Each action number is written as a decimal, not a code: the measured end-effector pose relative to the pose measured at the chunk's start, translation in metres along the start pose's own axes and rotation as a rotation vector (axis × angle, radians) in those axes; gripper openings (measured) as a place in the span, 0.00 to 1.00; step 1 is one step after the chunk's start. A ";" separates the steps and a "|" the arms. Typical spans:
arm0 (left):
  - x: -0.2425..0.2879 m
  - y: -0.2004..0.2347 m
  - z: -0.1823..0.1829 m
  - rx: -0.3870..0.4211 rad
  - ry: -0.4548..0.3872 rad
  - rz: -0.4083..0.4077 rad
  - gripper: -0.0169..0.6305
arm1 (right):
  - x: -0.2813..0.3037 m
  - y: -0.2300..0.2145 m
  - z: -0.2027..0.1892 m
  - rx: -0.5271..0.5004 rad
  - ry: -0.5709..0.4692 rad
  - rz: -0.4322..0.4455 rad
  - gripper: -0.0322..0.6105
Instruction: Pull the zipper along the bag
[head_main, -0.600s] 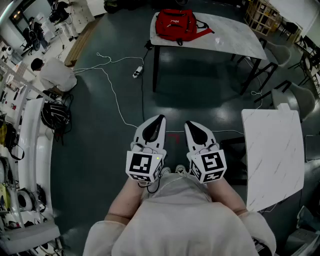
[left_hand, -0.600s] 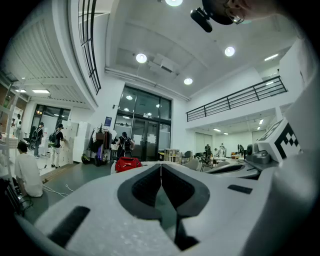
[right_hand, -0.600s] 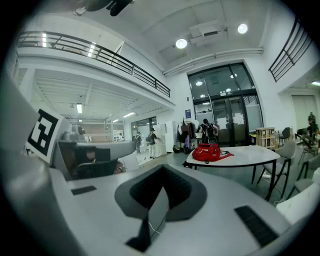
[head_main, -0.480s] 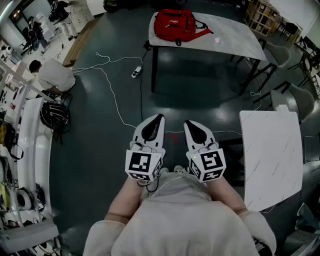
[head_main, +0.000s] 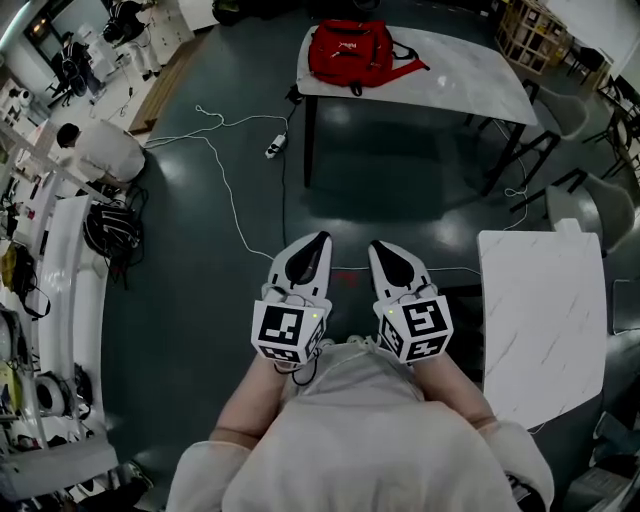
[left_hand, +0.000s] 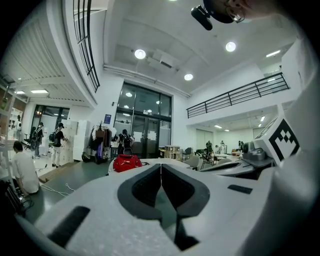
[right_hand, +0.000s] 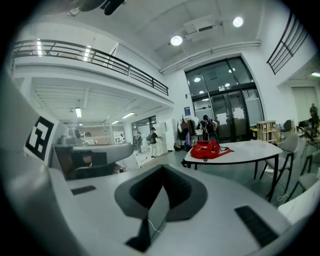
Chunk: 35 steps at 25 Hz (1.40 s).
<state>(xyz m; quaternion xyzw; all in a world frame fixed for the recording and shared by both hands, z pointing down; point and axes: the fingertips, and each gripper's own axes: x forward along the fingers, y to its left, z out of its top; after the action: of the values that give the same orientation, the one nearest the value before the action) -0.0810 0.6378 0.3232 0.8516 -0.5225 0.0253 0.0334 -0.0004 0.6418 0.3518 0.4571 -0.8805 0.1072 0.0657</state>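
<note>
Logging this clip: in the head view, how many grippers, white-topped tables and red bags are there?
Grippers: 2 (left gripper, right gripper)
White-topped tables: 2 (far table, near table)
Red bags: 1 (red backpack)
Total: 5

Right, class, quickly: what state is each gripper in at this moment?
Left gripper: closed, holding nothing.
Right gripper: closed, holding nothing.

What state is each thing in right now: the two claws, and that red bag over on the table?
left claw: shut, holding nothing.
right claw: shut, holding nothing.
red bag: lying on the far table, well away from both claws; too far off to tell if its zipper is open or closed.
</note>
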 end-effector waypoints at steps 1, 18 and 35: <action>0.003 -0.001 -0.002 -0.002 0.004 0.001 0.06 | 0.001 -0.004 -0.001 0.008 0.002 -0.001 0.09; 0.089 0.045 -0.039 -0.009 0.082 -0.063 0.06 | 0.080 -0.064 -0.026 0.069 0.088 -0.051 0.09; 0.239 0.226 -0.033 -0.035 0.142 -0.204 0.06 | 0.286 -0.114 0.032 0.140 0.062 -0.248 0.09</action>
<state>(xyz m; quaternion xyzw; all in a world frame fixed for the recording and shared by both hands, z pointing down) -0.1743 0.3259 0.3815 0.8958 -0.4298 0.0728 0.0873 -0.0715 0.3437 0.3964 0.5623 -0.8052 0.1735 0.0734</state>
